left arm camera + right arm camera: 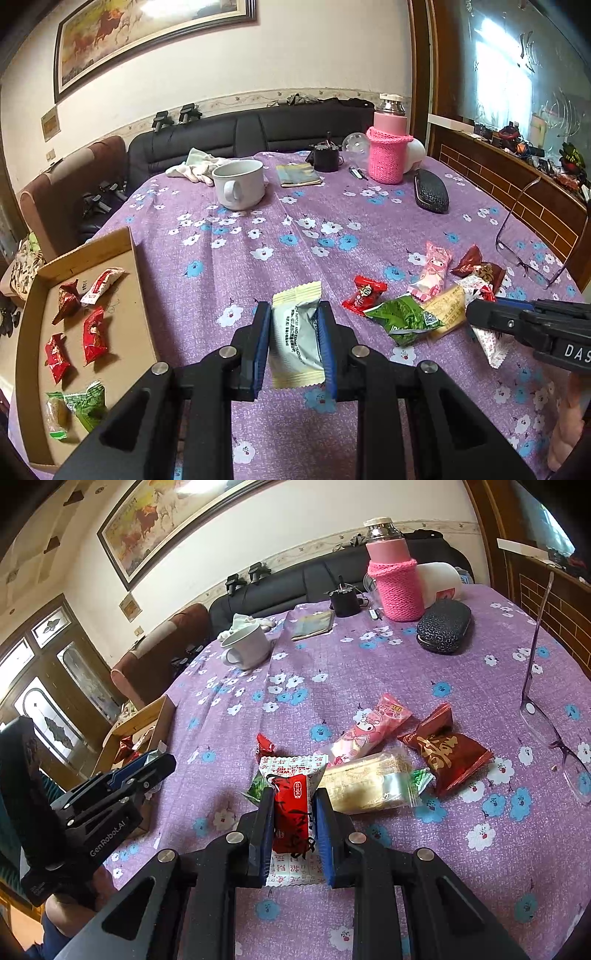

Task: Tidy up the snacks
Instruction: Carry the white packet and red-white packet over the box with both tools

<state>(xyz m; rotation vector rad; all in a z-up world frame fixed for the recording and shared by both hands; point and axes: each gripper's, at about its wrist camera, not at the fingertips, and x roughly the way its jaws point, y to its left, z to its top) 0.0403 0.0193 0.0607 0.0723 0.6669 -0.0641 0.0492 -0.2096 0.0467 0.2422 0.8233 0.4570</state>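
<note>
Blue pads of the left gripper (294,345) pinch a cream-and-silver packet (295,339) at lower centre of the frame; the right gripper (294,834) clamps a red-and-white packet (291,808), the loose pile (373,760) just beyond. Cardboard tray (138,291) sits lower left: carry each across in turn, set it beside like wrappers, keep the squeeze light.

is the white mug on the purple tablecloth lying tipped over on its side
No: in the left wrist view the white mug stands upright on the purple tablecloth, its open rim facing up and its handle at the side.
</note>
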